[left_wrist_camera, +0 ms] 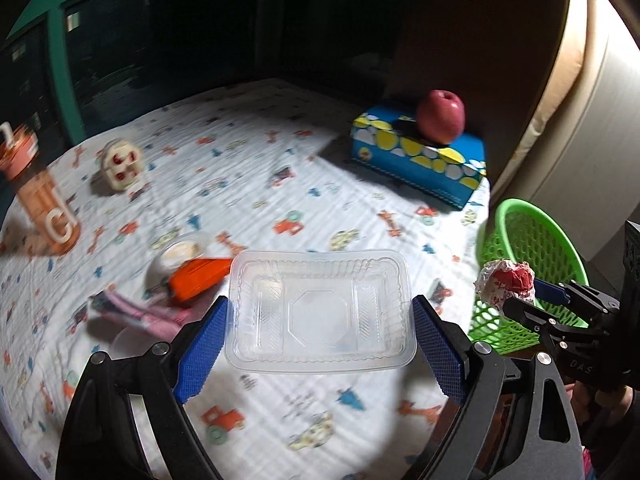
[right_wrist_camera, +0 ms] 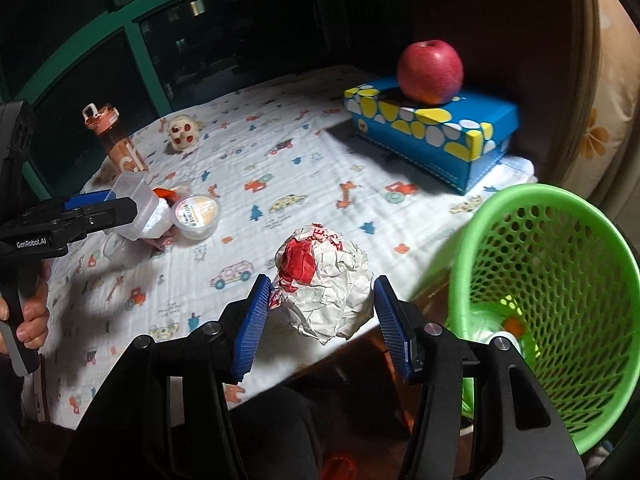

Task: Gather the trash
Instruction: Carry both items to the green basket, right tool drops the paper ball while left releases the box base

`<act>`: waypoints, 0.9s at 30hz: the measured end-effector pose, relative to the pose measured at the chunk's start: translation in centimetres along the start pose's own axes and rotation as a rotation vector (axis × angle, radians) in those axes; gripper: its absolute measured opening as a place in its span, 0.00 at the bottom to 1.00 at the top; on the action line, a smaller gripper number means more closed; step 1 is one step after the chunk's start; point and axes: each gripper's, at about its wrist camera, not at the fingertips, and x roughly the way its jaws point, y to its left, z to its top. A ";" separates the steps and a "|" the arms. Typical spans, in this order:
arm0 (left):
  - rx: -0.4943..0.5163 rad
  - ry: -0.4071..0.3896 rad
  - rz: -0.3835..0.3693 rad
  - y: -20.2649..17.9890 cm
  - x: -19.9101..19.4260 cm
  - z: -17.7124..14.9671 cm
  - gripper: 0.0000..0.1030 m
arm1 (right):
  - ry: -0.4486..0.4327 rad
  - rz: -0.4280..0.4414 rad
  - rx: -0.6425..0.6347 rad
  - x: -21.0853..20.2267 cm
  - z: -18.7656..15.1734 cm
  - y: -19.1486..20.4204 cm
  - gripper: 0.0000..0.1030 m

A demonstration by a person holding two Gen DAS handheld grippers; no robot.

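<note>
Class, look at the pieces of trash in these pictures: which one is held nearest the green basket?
The crumpled paper wrapper, white and red, clamped in the right gripper beside the green basket.

Both fisheye cameras look forward and steeply down along their own blue fingers at a table (left_wrist_camera: 280, 200) under a printed cloth. Each view shares the apple (right_wrist_camera: 430, 70) on its blue box (right_wrist_camera: 432, 136), the green basket (right_wrist_camera: 560, 280) and the other hand-held gripper at its edge.
</note>
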 end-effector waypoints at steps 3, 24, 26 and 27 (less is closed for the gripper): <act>0.033 0.001 -0.024 -2.5 0.6 1.1 0.83 | -0.014 -0.036 0.028 -0.9 -0.2 -2.2 0.52; 0.191 0.035 -0.149 -15.6 4.8 5.1 0.83 | -0.042 -0.208 0.206 -5.2 -2.6 -13.6 0.55; 0.206 0.039 -0.158 -16.7 5.0 5.2 0.83 | -0.047 -0.220 0.224 -5.6 -2.8 -14.4 0.62; 0.214 0.041 -0.162 -17.2 5.2 5.2 0.83 | -0.050 -0.226 0.231 -5.8 -2.9 -14.6 0.64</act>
